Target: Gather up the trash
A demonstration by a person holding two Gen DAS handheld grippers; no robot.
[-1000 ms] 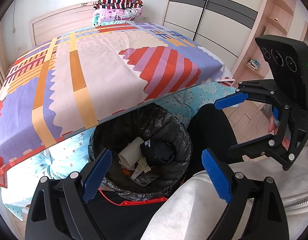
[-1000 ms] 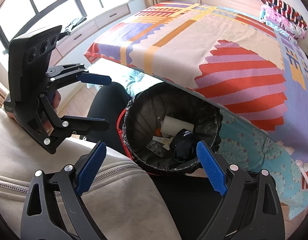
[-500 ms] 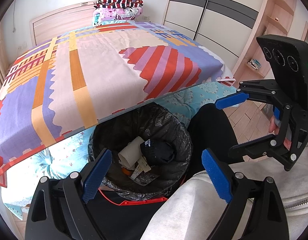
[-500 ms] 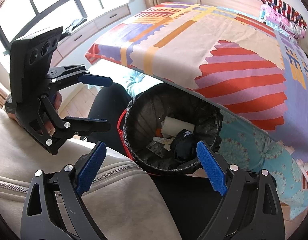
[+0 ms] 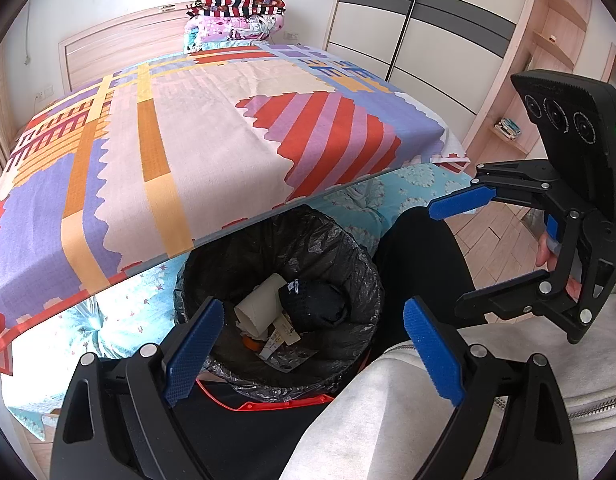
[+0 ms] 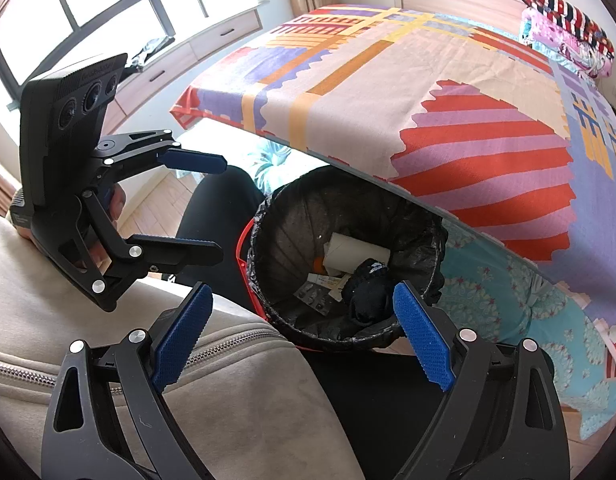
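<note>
Left gripper (image 5: 311, 354) has its fingers spread wide, nothing between them. Ahead of and just below its pads sits the trash bin (image 5: 359, 264), lined with a black bag. The trash is inside it: paper roll (image 5: 260, 306), dark cloth bundle (image 5: 311, 302), small wrappers at the bottom. Right gripper (image 6: 304, 336) is also wide open and empty, the bin just past its right finger.

Judgement: the collecting looks done, or between pickups; nothing is held.

Risks: the bed edge (image 5: 244, 226) overhangs the far rim of the bin, so a lift straight up would catch the rim or bag on the bedspread (image 5: 212, 140). A pinch on the loose bag alone could tear it or pull it off the rim. The grippers are near each other, and fingers could clash if both go for the same rim.

Room: the near side of the bin is crowded by the person's leg (image 5: 419, 256) and grey jacket (image 6: 108, 312). Open floor (image 5: 503, 232) lies beyond the right gripper.
</note>
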